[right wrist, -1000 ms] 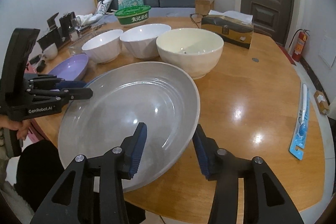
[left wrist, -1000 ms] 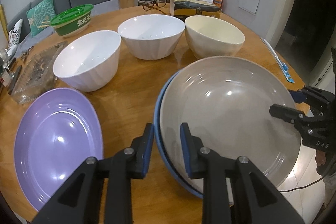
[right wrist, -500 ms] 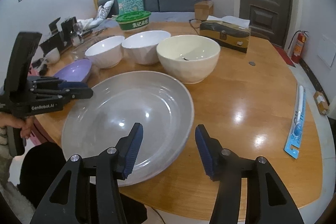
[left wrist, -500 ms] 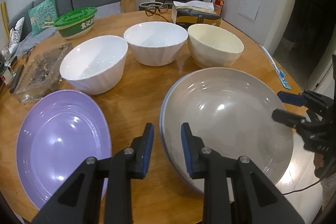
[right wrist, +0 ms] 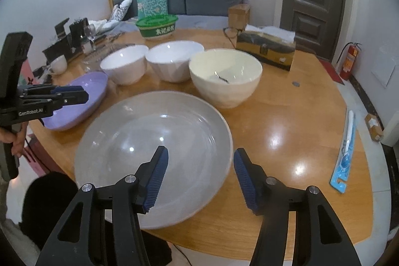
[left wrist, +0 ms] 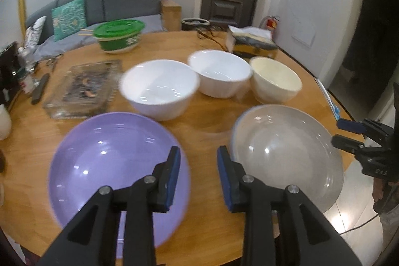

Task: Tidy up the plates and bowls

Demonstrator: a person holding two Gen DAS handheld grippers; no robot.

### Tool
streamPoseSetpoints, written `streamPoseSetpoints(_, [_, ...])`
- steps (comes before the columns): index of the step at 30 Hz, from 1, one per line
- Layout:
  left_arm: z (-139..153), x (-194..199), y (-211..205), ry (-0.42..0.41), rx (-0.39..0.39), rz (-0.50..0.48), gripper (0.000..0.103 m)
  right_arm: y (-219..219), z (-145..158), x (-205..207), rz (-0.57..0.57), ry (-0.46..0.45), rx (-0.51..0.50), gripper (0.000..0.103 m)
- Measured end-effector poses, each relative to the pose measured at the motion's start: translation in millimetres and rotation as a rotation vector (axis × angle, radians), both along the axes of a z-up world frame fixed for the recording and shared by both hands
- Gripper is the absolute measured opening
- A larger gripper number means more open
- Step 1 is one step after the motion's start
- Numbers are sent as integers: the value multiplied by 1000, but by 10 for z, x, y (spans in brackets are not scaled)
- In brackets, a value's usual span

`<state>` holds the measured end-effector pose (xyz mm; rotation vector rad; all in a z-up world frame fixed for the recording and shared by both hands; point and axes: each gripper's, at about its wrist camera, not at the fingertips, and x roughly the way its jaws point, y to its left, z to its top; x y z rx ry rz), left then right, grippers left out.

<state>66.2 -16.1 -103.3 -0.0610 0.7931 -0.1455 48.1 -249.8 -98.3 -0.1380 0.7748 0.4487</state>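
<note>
Both tongs have just been opening and now hold nothing. The right tongs (right wrist: 200,175) stand fairly wide above the near rim of the grey plate (right wrist: 139,141), which they have let go. It now rests on the table (right wrist: 286,116). The left tongs (left wrist: 198,176), narrower, have drawn away from that plate toward the purple plate (left wrist: 104,156) beside it. Beyond, two white bowls (left wrist: 159,89) and a cream bowl (left wrist: 274,81) wait in a row, not yet nested; the purple plate seems the likely next pick.

Both wrist views angled down, close, sharing table (left wrist: 204,121).
</note>
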Motion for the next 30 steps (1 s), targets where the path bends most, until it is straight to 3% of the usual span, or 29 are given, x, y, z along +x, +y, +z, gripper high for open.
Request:
streamPoseSetpoints(8, [45,-202,756,-38,-29,108,28,635,282,-30,111,-15,57,51])
streamPoseSetpoints(17, [-251,-356,1584,0,-90,213,28,1686,192,80,252,66,-1,51])
streamPoseSetpoints(23, [-441,-341,1798,40,-121,226,28,2189,-118,282,288,189,-48,51])
streamPoseSetpoints(26, [-476,-310,1808,57,-147,211,28,2289,-199,338,275,210,-58,51])
streamPoseSetpoints(30, [-458,-276,1752,57,-112,201,27,2413,-290,387,273,225,-95,51])
